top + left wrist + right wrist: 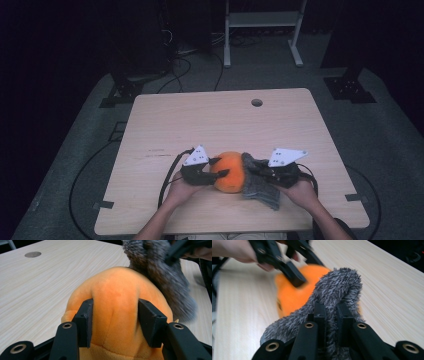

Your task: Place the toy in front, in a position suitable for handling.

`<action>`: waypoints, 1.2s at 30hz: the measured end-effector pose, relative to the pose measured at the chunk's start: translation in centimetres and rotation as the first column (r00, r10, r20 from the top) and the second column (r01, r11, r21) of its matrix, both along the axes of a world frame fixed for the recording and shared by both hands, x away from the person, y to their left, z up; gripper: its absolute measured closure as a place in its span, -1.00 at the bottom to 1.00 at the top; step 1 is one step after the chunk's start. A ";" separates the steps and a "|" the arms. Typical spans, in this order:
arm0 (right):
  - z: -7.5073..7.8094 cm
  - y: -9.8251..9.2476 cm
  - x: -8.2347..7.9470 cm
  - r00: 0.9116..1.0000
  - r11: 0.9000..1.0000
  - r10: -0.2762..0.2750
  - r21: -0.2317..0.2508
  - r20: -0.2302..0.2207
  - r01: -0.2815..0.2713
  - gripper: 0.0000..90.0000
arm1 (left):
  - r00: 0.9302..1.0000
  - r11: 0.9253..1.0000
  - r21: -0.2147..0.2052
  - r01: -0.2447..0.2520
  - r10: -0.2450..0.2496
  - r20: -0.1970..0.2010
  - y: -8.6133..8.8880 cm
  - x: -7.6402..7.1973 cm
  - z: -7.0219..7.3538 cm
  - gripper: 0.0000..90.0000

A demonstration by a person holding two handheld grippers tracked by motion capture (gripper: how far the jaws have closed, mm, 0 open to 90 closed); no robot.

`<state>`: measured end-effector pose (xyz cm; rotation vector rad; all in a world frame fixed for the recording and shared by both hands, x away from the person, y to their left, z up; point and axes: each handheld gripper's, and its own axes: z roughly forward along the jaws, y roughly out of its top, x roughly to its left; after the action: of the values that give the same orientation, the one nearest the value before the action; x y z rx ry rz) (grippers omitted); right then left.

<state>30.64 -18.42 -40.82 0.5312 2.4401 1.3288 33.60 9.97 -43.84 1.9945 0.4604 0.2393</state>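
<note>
Orange plush (117,307) sits right up against the lens in the left gripper view, bulging between the two black jaws, which press into its sides and pinch a ridge of fabric. From the high view, the left gripper (216,168) comes at that orange plush (229,172) from its left side, clamped on and only a little way apart, the person's left hand (181,190) behind it. Just beyond the plush, touching its far side as that gripper sees it, hangs the grey fuzzy cloth (160,272). Over to the right gripper view: the grey fuzzy cloth (332,302) runs straight up between that gripper's jaws, which stand nearly together, squeezing a fold of the pile. The right gripper (256,172) bites that cloth at the plush's right edge, and the rest of the cloth (261,187) drapes down onto the table (220,120) toward the person. Both tools face each other with the plush and cloth pressed together between them, near the table's front edge. A round hole (256,102) sits well apart, at the far side.
</note>
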 end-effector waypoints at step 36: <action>-0.6 -1.0 -0.3 0.998 0.999 -0.026 0.044 -0.060 0.028 0.79 | 0.995 0.995 -0.081 0.050 -0.056 -0.078 0.8 0.8 0.8 0.26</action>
<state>30.33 -19.38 -41.46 0.6211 2.4461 1.3781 34.38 10.79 -43.05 1.9419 0.4603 0.1061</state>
